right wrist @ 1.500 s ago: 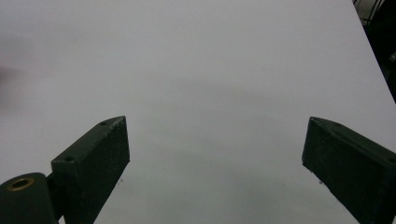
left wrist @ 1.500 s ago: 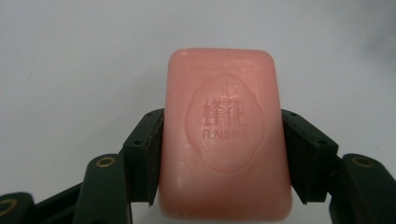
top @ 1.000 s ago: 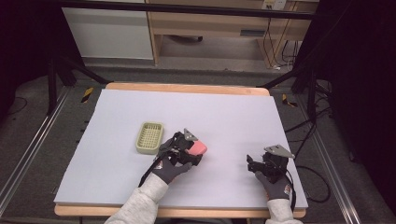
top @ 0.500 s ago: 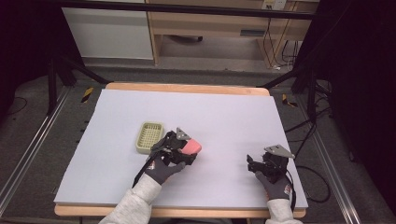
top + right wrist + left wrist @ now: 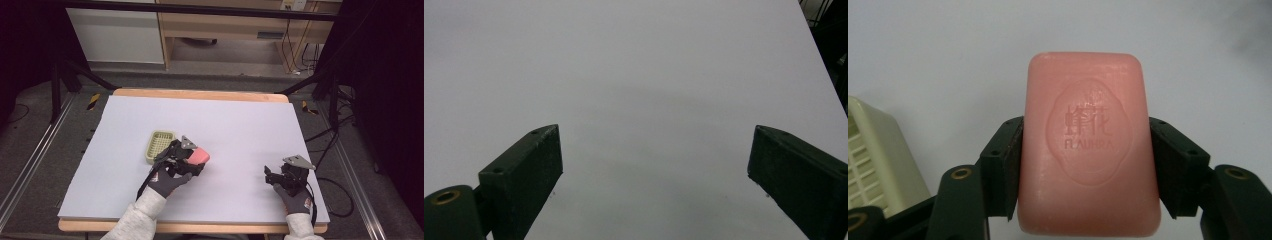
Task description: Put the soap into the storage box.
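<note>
In the high view, the bench point(image 5: 240, 125) carries a white sheet that covers nearly all of its wooden top. The left tool point(image 5: 194, 159) sits left of the middle, nearer the near edge than the far one, held in a grey-gloved hand point(image 5: 167, 181) with a pale sleeve behind it. A pink soap bar point(image 5: 200, 155) is clamped between its jaws. Just beside that tool, on the side of the left edge, a small cream slotted soap dish point(image 5: 158, 145) rests on the sheet. The right tool point(image 5: 272, 175) is near the near right corner, in the other gloved hand point(image 5: 291, 196), with a grey three-cornered plate on top and its jaws pointing toward the left edge.

In the left gripper view, the soap bar point(image 5: 1087, 142) stands between the two black jaws, which press on its long sides; its face bears a stamped emblem with characters and letters too soft to read surely. The soap dish point(image 5: 878, 160) shows at the lower left, apart from the bar. White sheet lies behind.

In the right gripper view, the right tool point(image 5: 654, 167) has its jaws spread wide with nothing between them, over bare white sheet; the sheet's edge cuts across the upper right corner.
</note>
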The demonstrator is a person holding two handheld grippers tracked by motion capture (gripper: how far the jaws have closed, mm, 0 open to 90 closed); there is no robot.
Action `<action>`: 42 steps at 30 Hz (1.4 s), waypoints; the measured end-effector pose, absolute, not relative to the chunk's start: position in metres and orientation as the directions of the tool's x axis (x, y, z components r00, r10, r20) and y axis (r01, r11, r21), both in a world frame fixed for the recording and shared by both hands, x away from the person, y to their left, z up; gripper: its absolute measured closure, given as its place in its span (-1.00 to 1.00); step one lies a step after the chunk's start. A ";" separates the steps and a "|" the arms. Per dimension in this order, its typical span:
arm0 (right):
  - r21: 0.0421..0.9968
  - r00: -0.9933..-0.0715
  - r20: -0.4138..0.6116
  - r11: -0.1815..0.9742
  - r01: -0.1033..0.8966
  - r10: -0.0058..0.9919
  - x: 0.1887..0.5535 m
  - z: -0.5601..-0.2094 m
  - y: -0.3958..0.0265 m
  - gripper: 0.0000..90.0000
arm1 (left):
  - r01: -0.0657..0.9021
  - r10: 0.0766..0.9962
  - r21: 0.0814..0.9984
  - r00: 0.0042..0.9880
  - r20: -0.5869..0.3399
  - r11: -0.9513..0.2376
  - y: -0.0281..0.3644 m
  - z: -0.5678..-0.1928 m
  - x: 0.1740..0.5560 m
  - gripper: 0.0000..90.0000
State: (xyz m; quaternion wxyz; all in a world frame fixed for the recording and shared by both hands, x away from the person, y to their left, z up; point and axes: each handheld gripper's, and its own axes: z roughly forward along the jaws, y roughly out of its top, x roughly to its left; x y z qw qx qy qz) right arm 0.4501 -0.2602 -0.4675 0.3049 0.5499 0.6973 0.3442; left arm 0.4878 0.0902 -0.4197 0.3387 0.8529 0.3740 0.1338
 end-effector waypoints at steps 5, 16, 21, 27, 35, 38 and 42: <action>0.816 -0.208 -0.047 0.158 0.556 0.977 0.450 -0.467 -0.260 -0.83 | 0.551 0.736 0.685 0.676 -0.031 -0.477 0.098 -0.417 0.487 -0.17; 0.817 -0.207 -0.046 0.157 0.555 0.977 0.450 -0.467 -0.261 -0.83 | 0.559 0.756 0.701 0.653 -0.043 -0.443 0.111 -0.411 0.488 -0.17; 0.817 -0.206 -0.046 0.156 0.556 0.977 0.450 -0.467 -0.261 -0.83 | 0.562 0.766 0.705 0.641 -0.039 -0.434 0.118 -0.408 0.489 -0.17; 0.817 -0.207 -0.049 0.158 0.554 0.977 0.450 -0.467 -0.261 -0.83 | 0.568 0.783 0.716 0.621 -0.048 -0.406 0.128 -0.404 0.490 -0.17; 0.819 -0.208 -0.048 0.158 0.551 0.977 0.449 -0.467 -0.261 -0.83 | 0.577 0.800 0.722 0.597 -0.055 -0.381 0.141 -0.402 0.493 -0.17; 0.819 -0.210 -0.049 0.159 0.551 0.977 0.449 -0.467 -0.262 -0.83 | 0.584 0.814 0.727 0.577 -0.057 -0.363 0.148 -0.402 0.495 -0.17; 0.820 -0.210 -0.048 0.159 0.550 0.976 0.449 -0.466 -0.262 -0.83 | 0.588 0.822 0.729 0.566 -0.062 -0.350 0.153 -0.401 0.496 -0.17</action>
